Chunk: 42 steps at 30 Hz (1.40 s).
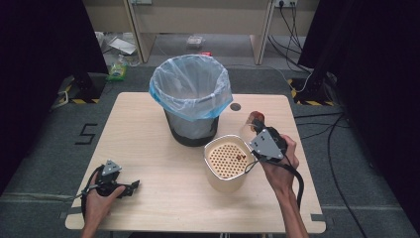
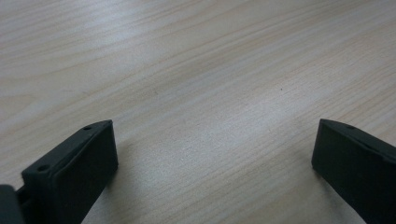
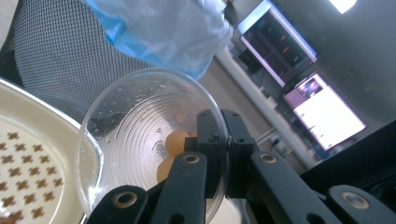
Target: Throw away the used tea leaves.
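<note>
The right tool [image 3: 218,140] pinches the rim of a clear plastic bowl [image 3: 140,135], tilted on edge with orange pieces inside, just beside the cream perforated container [image 1: 227,161] and near the lined mesh bin [image 1: 191,96]. The left tool [image 2: 212,149] rests low over the bare desk [image 2: 196,70], its jaws spread wide and holding nothing
</note>
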Available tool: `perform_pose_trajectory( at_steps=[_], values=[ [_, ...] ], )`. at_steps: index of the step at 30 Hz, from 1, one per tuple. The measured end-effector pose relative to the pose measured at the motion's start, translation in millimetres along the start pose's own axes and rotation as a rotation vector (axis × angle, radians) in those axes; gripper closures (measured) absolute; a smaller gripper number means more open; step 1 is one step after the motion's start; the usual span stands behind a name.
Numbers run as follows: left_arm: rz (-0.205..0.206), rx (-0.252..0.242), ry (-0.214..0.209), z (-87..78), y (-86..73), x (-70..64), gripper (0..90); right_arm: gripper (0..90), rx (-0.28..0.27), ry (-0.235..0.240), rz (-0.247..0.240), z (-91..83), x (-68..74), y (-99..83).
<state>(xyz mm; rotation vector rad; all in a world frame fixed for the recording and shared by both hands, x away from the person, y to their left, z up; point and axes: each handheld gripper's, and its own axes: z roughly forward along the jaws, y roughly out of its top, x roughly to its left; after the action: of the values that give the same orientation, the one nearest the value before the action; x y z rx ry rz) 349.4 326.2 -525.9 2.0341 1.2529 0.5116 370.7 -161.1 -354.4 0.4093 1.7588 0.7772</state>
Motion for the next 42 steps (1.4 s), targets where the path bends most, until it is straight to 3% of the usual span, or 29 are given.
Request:
perform_pose_trajectory(
  at_steps=[6,9,13,17,20,21,25,29,31,32,33,35,38,40,42],
  values=[
    [0.000,0.000,0.000,0.0,0.0,0.0,0.0,87.9,-0.115,-0.049,-0.074,-11.8,9.6,18.1],
    [0.000,0.000,0.000,0.0,0.0,0.0,0.0,88.0,-0.095,-0.048,-0.133,-2.1,18.0,15.6],
    [0.000,0.000,-0.001,0.0,0.0,0.1,0.0,88.1,-0.130,-0.086,-0.218,-3.7,26.3,18.0],
    [0.001,0.000,-0.001,0.0,0.1,0.1,0.0,88.2,-0.151,-0.123,-0.273,-1.1,31.4,18.3],
    [0.001,0.000,-0.002,0.1,0.1,0.2,0.0,88.2,-0.139,-0.132,-0.336,4.0,36.9,17.4],
    [0.001,0.000,-0.002,0.1,0.1,0.2,0.0,88.2,-0.122,-0.130,-0.324,6.8,37.1,15.1],
    [0.001,0.000,-0.002,0.2,0.2,0.3,0.0,88.2,-0.145,-0.154,-0.414,2.3,42.5,17.8],
    [0.001,0.000,-0.002,0.2,0.2,0.3,0.0,88.3,-0.171,-0.195,-0.473,-1.6,49.1,15.3],
    [0.001,0.000,-0.002,0.2,0.2,0.3,0.0,88.2,-0.126,-0.182,-0.478,5.2,48.9,11.3],
    [0.001,0.000,-0.001,0.2,0.2,0.3,0.0,88.3,-0.146,-0.189,-0.467,3.4,51.6,11.0],
    [0.001,0.000,-0.002,0.2,0.2,0.3,0.0,88.3,-0.174,-0.197,-0.499,0.5,52.7,13.7],
    [0.000,0.000,-0.001,0.2,0.2,0.3,0.0,88.3,-0.144,-0.190,-0.502,3.8,52.6,13.2],
    [0.000,0.000,-0.001,0.2,0.2,0.3,0.0,88.3,-0.152,-0.198,-0.503,3.3,54.0,11.8],
    [0.001,0.000,-0.002,0.2,0.2,0.3,0.0,88.3,-0.184,-0.217,-0.545,-0.8,56.8,17.0],
    [0.001,0.000,-0.001,0.2,0.2,0.3,0.0,88.3,-0.186,-0.218,-0.549,0.3,56.9,18.1]
  ],
)
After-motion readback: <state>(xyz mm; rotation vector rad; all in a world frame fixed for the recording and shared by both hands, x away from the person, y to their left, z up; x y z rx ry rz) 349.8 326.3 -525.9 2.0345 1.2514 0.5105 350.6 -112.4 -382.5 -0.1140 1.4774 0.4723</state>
